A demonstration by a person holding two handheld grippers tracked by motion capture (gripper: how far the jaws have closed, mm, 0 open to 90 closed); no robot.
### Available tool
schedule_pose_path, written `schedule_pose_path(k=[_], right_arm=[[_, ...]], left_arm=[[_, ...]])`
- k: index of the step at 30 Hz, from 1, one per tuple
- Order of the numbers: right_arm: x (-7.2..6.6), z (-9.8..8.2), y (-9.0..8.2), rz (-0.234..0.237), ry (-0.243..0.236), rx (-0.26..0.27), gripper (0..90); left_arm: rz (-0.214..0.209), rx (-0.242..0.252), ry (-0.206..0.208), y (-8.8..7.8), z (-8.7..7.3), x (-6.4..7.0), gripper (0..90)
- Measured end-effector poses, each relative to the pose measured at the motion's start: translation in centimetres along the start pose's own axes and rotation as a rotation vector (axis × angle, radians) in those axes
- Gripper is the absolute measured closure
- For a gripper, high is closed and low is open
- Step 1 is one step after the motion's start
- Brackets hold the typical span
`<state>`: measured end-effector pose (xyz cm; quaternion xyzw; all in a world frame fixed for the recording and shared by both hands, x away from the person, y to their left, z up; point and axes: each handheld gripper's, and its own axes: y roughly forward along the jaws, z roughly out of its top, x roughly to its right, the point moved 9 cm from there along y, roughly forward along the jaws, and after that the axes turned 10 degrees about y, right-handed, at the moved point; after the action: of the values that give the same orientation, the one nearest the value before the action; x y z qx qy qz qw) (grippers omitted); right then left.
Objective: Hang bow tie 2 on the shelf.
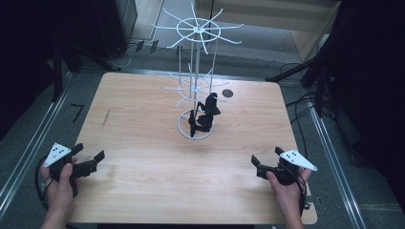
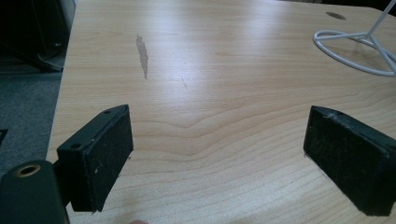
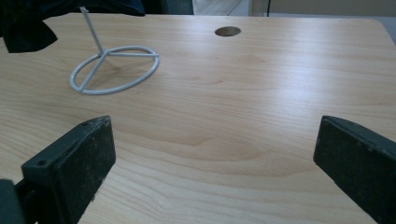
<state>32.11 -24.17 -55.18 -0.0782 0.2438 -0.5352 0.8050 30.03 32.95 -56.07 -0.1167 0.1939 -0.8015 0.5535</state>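
Observation:
A white wire rack (image 1: 196, 71) with spoke arms stands on a ring base (image 1: 183, 130) in the middle of the wooden table (image 1: 143, 133). A black item (image 1: 204, 116) hangs low on it, just above the base. My left gripper (image 1: 90, 151) rests near the front left corner, jaws open and empty; in the left gripper view (image 2: 217, 154) bare wood lies between the pads. At the front right my right gripper (image 1: 265, 154) stands wide open with nothing in it (image 3: 215, 158). The ring base (image 3: 103, 52) lies far ahead of it.
A round cable hole (image 1: 227, 93) sits in the table behind the rack. A grey scuff (image 2: 142, 53) marks the wood at the left. Dark stands and cables surround the table on the floor.

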Motion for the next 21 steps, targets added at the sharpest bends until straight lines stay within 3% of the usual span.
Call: schedule_pose_path(k=[21], right_arm=[[8.0, -2.4, -5.0, -0.097, 0.103, -0.006, 0.0]], left_arm=[[0.000, 0.004, 0.002, -0.1, 0.0, 0.1, 8.8]])
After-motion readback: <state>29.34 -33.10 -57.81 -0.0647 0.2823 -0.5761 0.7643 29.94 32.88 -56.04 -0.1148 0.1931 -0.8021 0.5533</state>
